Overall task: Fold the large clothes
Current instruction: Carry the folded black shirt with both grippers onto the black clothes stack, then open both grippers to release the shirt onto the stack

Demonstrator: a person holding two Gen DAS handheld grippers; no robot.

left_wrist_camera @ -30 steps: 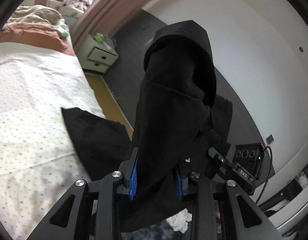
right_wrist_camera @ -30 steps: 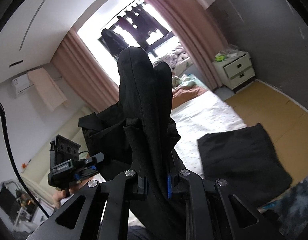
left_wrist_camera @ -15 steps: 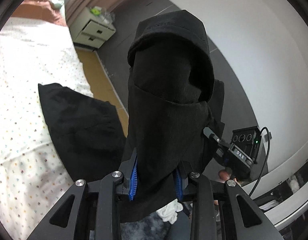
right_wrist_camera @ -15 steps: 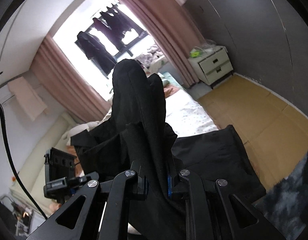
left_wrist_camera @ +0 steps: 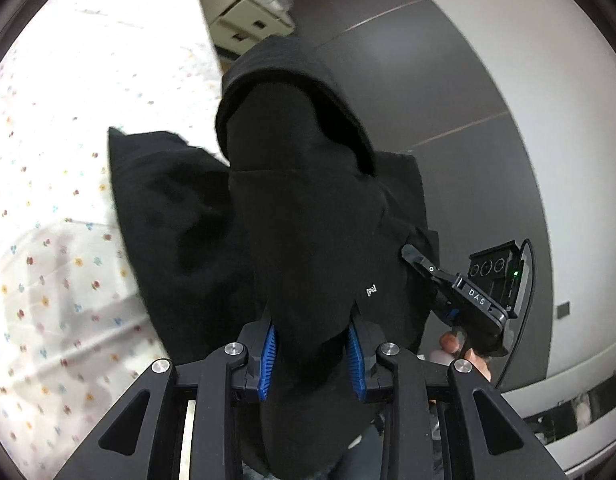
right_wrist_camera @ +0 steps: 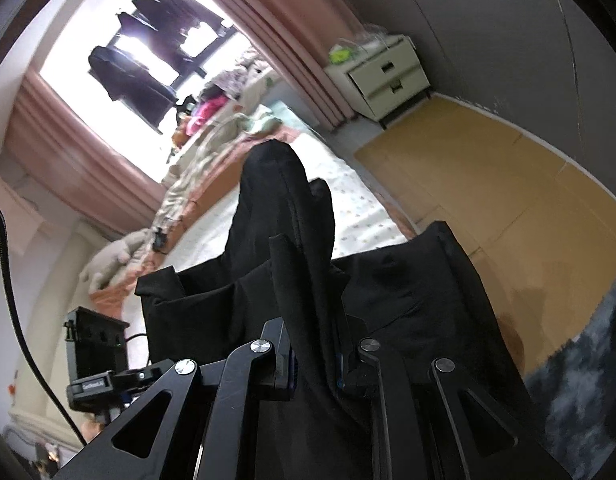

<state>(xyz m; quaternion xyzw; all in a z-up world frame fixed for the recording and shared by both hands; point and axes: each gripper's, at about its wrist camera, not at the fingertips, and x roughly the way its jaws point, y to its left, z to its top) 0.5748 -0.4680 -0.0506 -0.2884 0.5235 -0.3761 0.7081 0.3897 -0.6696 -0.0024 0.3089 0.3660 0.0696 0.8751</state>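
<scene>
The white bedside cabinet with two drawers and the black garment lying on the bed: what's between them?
In the right wrist view, tan floor panels and dotted bedsheet separate the cabinet from the garment.

The garment (left_wrist_camera: 308, 220) is showing solid black, with a small white mark. The bedsheet (left_wrist_camera: 59, 208) is showing white with small multicoloured dots. The curtain (right_wrist_camera: 291, 28) is showing dusty pink, the nightstand (right_wrist_camera: 384, 76) cream, the floor mat (right_wrist_camera: 488, 168) tan.

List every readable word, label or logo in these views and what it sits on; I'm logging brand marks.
"DAS": on the right gripper, seen from the left wrist.
Small white logo on the black garment: too small to read.
Label on the left gripper, in the right wrist view: blurred, unreadable.
</scene>
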